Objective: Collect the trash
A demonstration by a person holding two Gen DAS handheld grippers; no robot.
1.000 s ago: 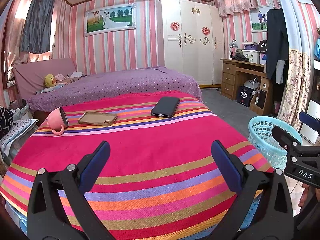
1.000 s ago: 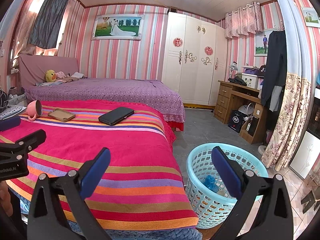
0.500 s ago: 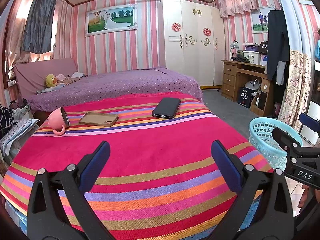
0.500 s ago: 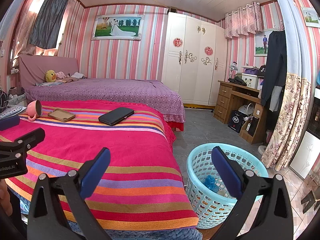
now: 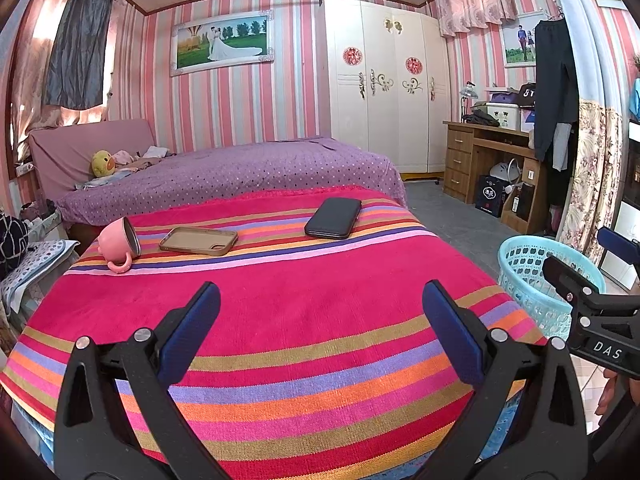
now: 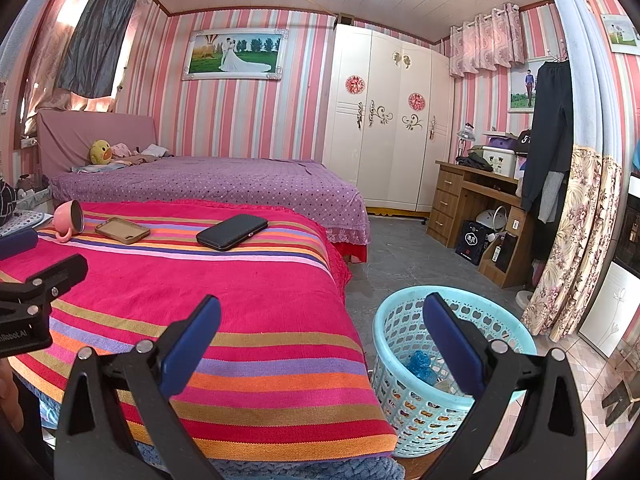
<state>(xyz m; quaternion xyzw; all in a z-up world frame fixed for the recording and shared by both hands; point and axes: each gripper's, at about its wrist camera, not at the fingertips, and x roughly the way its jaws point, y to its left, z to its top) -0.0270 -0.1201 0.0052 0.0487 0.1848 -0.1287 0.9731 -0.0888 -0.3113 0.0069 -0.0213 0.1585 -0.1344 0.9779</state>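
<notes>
Far left on the striped blanket (image 5: 312, 312): pink mug (image 5: 117, 245) tipped on its side, mouth facing right, handle down against the cloth; nothing visible inside it. Just beside it, apart, a tan phone case (image 5: 199, 241) lying open side up, hollow and bare. Further right, well apart from the case, a black phone (image 5: 333, 223) flat on the same far band of stripes.

Left gripper (image 5: 320, 322) hovers over the near part of the blanket, jaws wide apart, nothing between the blue pads (image 5: 192, 328). No loose litter seen on the blanket in either view.

Right gripper (image 6: 320, 334) hangs at the blanket's right edge, jaws likewise spread and holding nothing; the right jaw overlaps the basket in the right wrist view.

Light blue basket (image 6: 404, 320) stands on the floor just beside the blanket's right corner (perforated wall, apple-shaped cutouts). Inside it: a crumpled blue wad (image 6: 420, 364) near the bottom, plus pale and orange-yellow bits showing partly through the holes; what those are cannot be told. The collected trash thus sits in the basket's lower part, well below the rim.
</notes>
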